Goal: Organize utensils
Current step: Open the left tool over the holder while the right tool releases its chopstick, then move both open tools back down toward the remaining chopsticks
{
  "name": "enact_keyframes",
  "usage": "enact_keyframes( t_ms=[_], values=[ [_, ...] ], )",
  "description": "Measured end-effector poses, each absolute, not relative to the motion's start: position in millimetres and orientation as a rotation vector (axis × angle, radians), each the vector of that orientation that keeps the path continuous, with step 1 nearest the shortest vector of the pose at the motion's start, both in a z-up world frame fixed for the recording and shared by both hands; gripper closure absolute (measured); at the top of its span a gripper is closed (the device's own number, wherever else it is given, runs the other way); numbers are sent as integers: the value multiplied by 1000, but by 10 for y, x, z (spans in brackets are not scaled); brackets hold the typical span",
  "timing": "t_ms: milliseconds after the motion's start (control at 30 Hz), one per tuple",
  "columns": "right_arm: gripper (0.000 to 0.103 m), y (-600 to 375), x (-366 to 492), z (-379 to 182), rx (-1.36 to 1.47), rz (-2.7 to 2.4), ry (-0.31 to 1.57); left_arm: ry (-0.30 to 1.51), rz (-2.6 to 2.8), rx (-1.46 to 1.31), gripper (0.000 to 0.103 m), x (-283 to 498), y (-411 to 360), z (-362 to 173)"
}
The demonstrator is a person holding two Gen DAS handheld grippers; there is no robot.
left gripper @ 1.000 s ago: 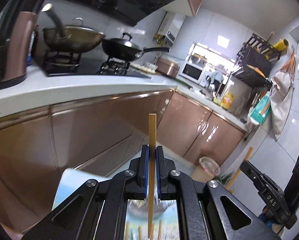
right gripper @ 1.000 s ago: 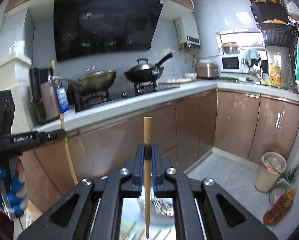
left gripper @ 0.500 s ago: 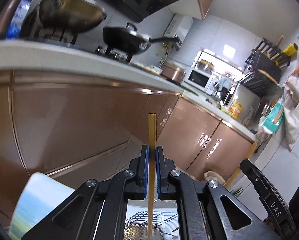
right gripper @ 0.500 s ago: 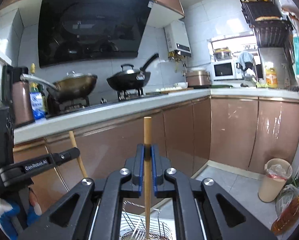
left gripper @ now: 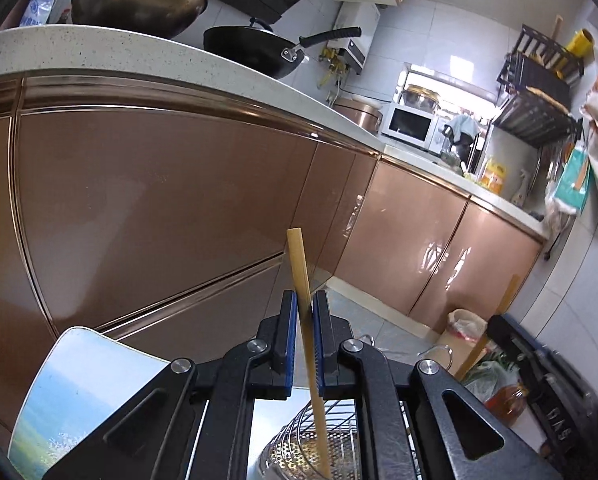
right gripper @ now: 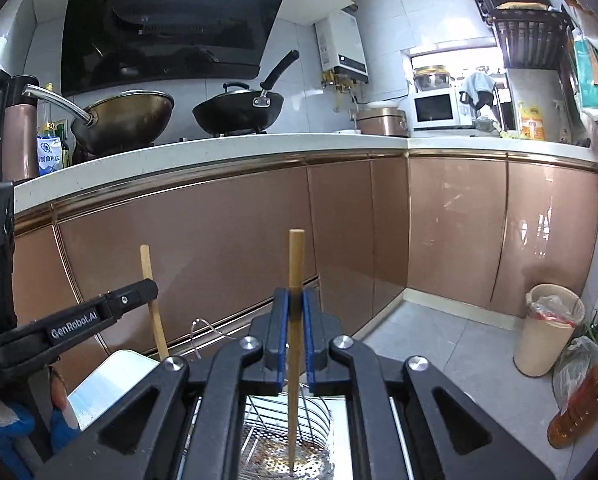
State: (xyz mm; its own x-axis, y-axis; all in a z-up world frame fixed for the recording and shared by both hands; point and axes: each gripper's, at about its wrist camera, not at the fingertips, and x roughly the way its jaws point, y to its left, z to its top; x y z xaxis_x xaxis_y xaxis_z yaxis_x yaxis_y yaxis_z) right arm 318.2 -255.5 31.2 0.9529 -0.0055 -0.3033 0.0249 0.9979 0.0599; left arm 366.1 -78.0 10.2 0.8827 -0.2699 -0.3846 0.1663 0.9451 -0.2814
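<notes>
The left tongs [left gripper: 306, 344] pinch a chopstick [left gripper: 299, 264] between their blue pads; it leans a little, with its lower end inside a wire basket [left gripper: 299, 436] under the tongs. The right tongs [right gripper: 294, 336] pinch a second chopstick [right gripper: 295, 264], held upright, its tip down over the holed floor of the same basket [right gripper: 319, 416]. In the right view the left tongs [right gripper: 139, 294] stand just beside, to the left, with their chopstick [right gripper: 149, 272] sticking up above them.

Both tongs have come down over the last second: the stove top and pans, level with the cameras a second ago, now sit well above, and the basket has risen into sight under the sticks. The left chopstick, straight half a second ago, now tilts in the grip. I judge the sticks are nearly home and that letting go is the next step.

The basket holds the two stick ends; whether anything else lies in it I cannot tell. It stands on a pale desk [left gripper: 75, 380]. A bin [right gripper: 549, 328] with a liner stands well apart on the floor.
</notes>
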Motion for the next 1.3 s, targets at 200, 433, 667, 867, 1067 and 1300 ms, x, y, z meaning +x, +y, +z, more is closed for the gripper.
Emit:
enact_keyframes(
  t_ms=[200,433,667,867,1067,1300],
  values=[
    [96,-2628,3065,345,76,-27,315,441,-215,-228,95,3608,-805,71],
    [95,-2693,2922,408,109,-30,318,450,-201,-217,69,3520,-760,144],
    [76,-2656,2635,615,115,-48,306,420,-174,-185,48,3172,-613,350],
    [76,-2629,2197,922,118,-72,273,350,-99,-137,35,2695,-310,767],
    [76,-2541,1738,1283,108,-85,260,380,-66,-124,32,2309,57,1097],
    [76,-2376,1270,1590,94,-105,274,492,-38,-108,32,1896,352,1256]
  ],
)
